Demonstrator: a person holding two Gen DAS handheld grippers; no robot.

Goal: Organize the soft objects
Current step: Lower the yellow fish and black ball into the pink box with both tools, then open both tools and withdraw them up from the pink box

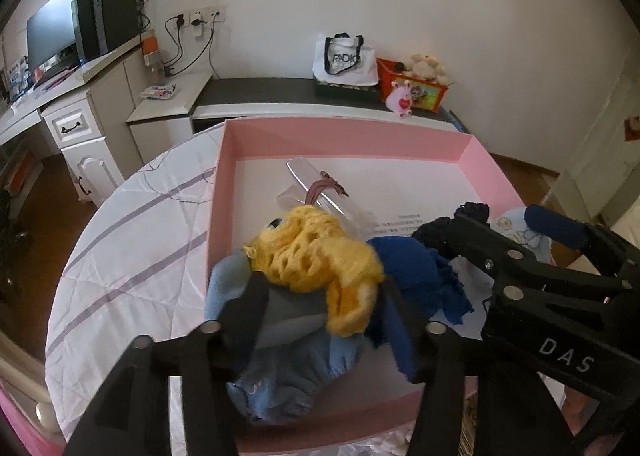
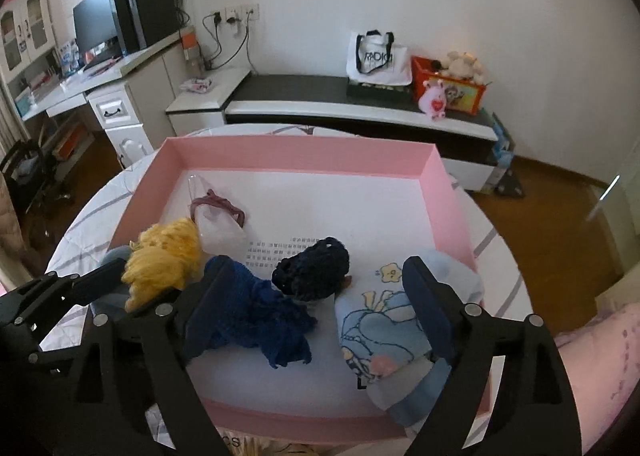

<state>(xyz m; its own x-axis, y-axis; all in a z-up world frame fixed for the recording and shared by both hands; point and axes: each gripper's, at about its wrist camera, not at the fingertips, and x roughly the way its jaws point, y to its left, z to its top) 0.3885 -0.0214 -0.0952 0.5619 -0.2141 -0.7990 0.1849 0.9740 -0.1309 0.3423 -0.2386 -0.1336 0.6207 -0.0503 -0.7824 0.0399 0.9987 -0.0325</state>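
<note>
— Left fingers [image 1: 252,308] stand apart around the pale cloth [image 1: 312,360], with the yellow knit [image 1: 316,252] heaped on top. As far as I can judge they are not pinching. Right fingers [image 2: 428,308] are wide open and grip nothing; one of them lies against the printed cloth [image 2: 380,332].

— So what worries you?

— Snagging, mostly. The yellow knit is loose and holey, and it lies just at my left fingers. If I pull back carelessly, a loop could catch and the whole heap would come with me. The same goes on the right: a finger touching the printed cloth could drag it along.

— Anything near the edge?

— Yes. The pale cloth seems to lap over the left wall of the box [image 2: 280,154], and the printed cloth bulges over the near right corner. A nudge there could tip either onto the bed [image 1: 132,240].

— And what is in the box?

— Everything soft, crowded at my end: pale cloth and yellow knit at the left, the blue knit [image 2: 272,316] and navy knit [image 2: 312,272] in the middle, touching each other, and the printed cloth at the right. Behind the yellow knit lie a clear bag [image 2: 222,240] and a dull pink band [image 2: 218,206]. The far half is bare.
</note>
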